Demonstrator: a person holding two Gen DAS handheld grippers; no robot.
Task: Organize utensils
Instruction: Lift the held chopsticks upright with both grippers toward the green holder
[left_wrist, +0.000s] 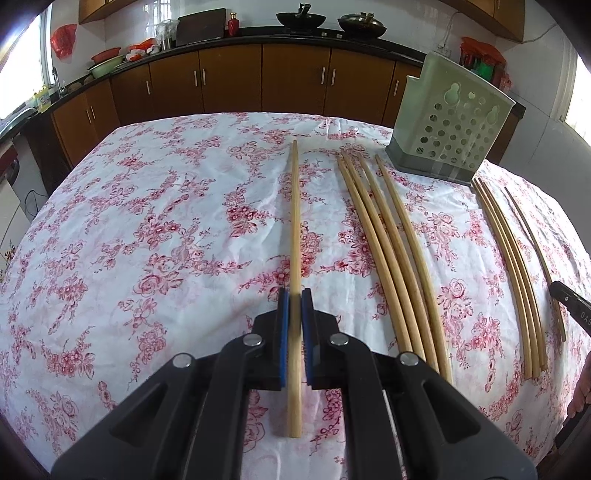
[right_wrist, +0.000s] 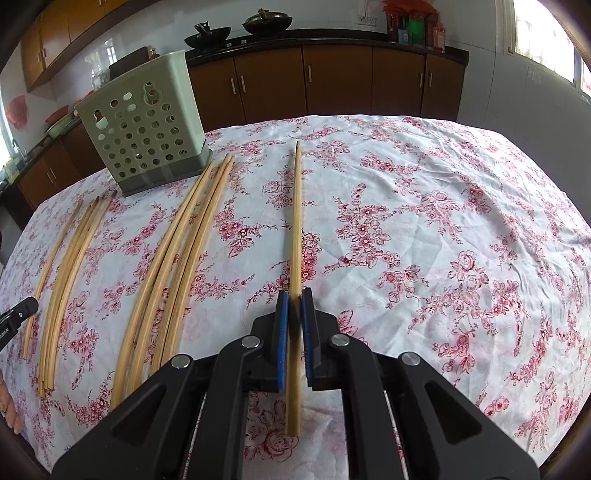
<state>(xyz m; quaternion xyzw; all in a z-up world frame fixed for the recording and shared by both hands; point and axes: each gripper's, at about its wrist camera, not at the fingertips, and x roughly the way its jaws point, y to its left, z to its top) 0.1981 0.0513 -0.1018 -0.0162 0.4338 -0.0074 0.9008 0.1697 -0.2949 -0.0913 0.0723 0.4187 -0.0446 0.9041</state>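
A wooden chopstick runs straight ahead between the blue pads of my left gripper, which is shut on it near its middle. My right gripper is likewise shut on another chopstick. Both sticks lie along the flowered tablecloth; I cannot tell whether they are lifted off it. Two loose bundles of several chopsticks lie between the two grippers, also seen as bundles in the right wrist view. A pale green perforated utensil holder stands upright at the table's far edge.
The other gripper's black tip shows at each view's edge: the right one, the left one. A person's fingers rest nearby. Brown kitchen cabinets with woks and bowls on the counter stand beyond the table.
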